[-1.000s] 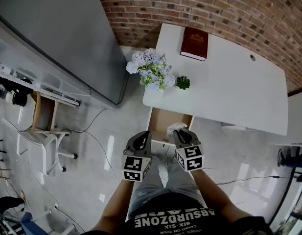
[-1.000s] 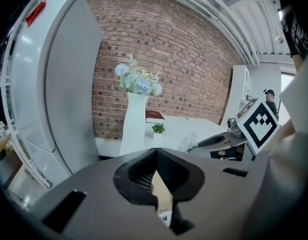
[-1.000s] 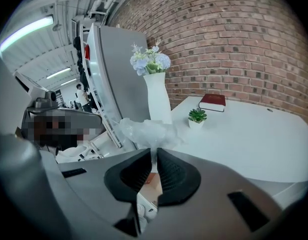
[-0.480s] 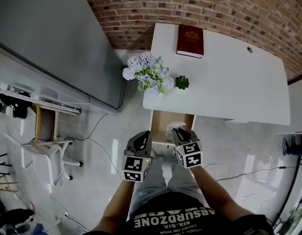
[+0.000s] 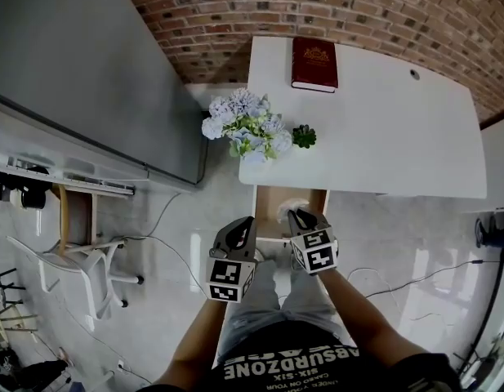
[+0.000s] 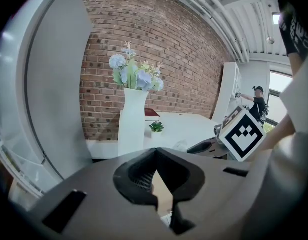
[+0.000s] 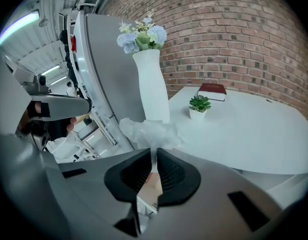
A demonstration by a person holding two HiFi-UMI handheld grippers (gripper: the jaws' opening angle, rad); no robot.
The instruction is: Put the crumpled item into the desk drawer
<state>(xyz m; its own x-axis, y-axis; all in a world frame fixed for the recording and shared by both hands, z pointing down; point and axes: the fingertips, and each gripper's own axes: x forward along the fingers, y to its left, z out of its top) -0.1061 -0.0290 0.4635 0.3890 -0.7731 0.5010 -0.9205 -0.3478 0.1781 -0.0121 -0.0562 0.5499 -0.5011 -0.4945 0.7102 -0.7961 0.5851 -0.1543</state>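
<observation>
The crumpled item [image 7: 149, 130], a whitish, translucent wad, is pinched at its lower edge between the right hand-held gripper's [image 7: 154, 156] jaws, just before the bench's [image 5: 382, 129] near edge. The light-wood desk drawer [image 5: 266, 209] below it stands pulled out from under that edge.

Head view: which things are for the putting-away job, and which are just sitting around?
For the job:
- crumpled white item, pinched in the right hand-held gripper
- open desk drawer

Just lying about:
- red book
- vase of flowers
- small potted plant
</observation>
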